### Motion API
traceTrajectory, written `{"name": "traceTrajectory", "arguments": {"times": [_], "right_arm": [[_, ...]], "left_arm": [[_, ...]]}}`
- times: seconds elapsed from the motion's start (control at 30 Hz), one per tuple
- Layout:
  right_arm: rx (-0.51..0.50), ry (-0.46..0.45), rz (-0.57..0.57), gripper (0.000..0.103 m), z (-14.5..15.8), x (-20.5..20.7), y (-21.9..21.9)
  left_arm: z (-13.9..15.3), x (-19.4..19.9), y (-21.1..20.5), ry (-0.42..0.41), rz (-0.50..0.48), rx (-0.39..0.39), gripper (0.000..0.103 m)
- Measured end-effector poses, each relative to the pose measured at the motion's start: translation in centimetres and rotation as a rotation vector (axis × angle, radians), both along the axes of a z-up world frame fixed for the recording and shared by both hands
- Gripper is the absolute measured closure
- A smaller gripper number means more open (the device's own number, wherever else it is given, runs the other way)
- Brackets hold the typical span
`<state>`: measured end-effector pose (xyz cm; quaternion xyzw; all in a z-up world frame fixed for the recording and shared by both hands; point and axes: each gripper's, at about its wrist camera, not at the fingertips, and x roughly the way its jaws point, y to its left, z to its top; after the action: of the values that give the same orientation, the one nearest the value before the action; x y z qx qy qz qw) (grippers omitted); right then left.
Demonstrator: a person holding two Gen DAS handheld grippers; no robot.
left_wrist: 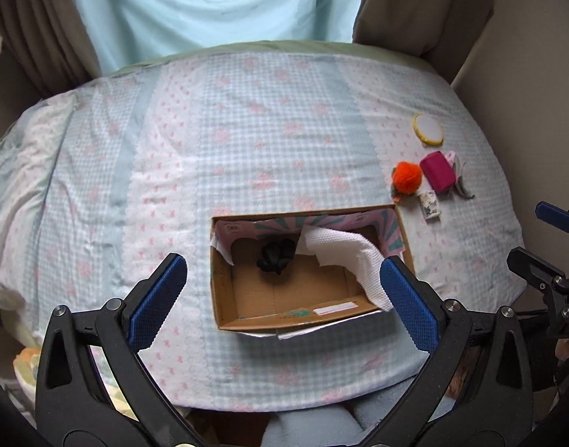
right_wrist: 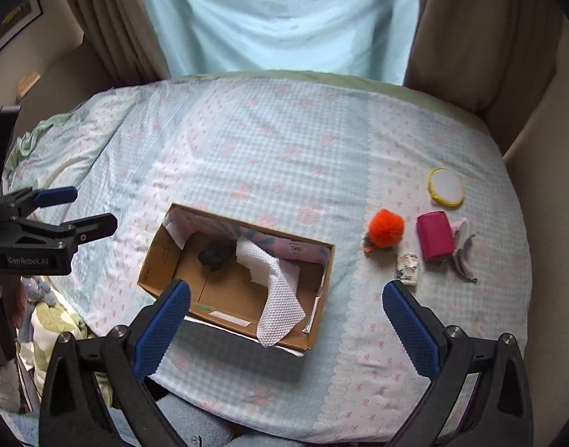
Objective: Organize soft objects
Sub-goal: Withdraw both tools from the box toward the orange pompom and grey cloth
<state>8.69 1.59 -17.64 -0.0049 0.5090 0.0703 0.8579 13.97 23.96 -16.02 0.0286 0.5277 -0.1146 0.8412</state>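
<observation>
Grippers both spread, holding nothing — left gripper (left_wrist: 282,298) over the cardboard box (left_wrist: 224,298), right gripper (right_wrist: 286,324) at its near edge. Box holds white cloth (right_wrist: 277,298) and black wad (right_wrist: 215,253); orange pompom (right_wrist: 386,229), pink pouch (right_wrist: 435,236) at 2 o'clock on the bedsheet (right_wrist: 284,156).

White cloth (right_wrist: 275,290) draped over box (right_wrist: 154,260) — pompom (right_wrist: 386,230) outside

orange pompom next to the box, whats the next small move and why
Probably carry the open right tool toward the orange pompom. It lies loose on the bedspread right of the cardboard box, which already holds a black item and white cloth, and neither tool holds anything.
</observation>
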Motion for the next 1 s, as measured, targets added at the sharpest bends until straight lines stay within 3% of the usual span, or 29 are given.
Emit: {"name": "traceTrajectory", "arguments": {"times": [0.33,0.5,0.77,1.0], "right_arm": [[0.046,-0.156,-0.228,0.0,5.6,-3.8,-9.2],[0.1,-0.22,-0.249,0.0,6.3,-4.5,-15.8],[0.147,-0.217,-0.175,0.0,3.8,-2.2,-26.0],[0.219,-0.118,-0.203,0.0,-2.3,1.7,-32.4]], "left_arm": [[4.3,-1.8,-8.6,-0.122,-0.065,0.0,0.0],[4.5,-2.2,-14.8,-0.148,-0.035,0.034,0.0],[1.8,-0.7,-24.9,-0.138,0.052,-0.009,0.0],[-3.9,2.9,-31.5,-0.068,0.049,0.006,0.0]]}}
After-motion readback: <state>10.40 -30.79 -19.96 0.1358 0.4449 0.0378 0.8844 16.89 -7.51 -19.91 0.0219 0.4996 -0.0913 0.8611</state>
